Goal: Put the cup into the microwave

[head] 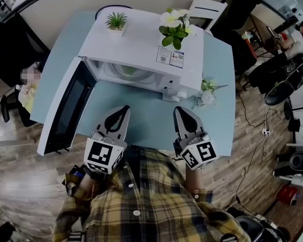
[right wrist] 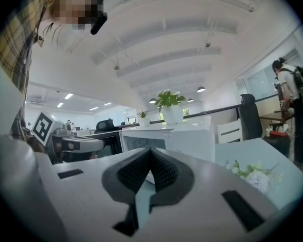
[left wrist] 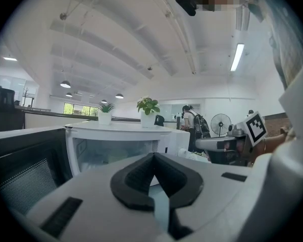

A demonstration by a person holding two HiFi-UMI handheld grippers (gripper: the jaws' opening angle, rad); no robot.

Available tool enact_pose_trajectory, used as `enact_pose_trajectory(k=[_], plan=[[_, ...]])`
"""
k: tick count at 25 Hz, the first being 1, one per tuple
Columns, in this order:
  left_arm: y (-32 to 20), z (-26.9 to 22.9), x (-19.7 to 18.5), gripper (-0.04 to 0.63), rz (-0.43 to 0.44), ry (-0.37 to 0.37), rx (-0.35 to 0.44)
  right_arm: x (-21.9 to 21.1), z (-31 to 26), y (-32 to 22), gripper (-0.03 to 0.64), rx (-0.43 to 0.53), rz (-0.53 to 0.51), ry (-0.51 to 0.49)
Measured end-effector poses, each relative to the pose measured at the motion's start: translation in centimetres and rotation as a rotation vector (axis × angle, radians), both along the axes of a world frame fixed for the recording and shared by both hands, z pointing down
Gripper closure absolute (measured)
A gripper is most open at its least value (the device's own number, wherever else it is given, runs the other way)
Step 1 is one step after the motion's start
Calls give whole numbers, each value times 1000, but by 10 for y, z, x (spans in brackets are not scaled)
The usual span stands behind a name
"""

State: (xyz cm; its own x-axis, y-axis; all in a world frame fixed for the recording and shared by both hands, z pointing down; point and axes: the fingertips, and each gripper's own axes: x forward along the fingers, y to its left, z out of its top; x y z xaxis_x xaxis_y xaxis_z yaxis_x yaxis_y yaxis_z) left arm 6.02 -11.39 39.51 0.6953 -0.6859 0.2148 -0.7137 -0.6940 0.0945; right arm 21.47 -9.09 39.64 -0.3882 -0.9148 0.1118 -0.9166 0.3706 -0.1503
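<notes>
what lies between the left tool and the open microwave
Only bare blue table between the left tool and the microwave, seen in the head view.

Inside the microwave (head: 141, 39) a pale greenish shape (head: 127, 70) is too dim to identify; the print on its top sticker (head: 170, 57) is too small to read

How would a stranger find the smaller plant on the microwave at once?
On the blue table stands a white microwave with its door open. Two plants sit on top; the smaller plant is at the door side. It has spiky green leaves and no blooms, unlike the flowering plant.
</notes>
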Motion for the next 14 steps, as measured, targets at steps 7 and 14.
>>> enact_pose_trajectory(k=[7, 14], plan=[[-2, 1, 4, 604, -6, -11, 1, 2, 6, -2, 614, -10, -8, -12], [-4, 5, 11, 604, 11, -49, 3, 8, 4, -6, 614, -8, 2, -26]])
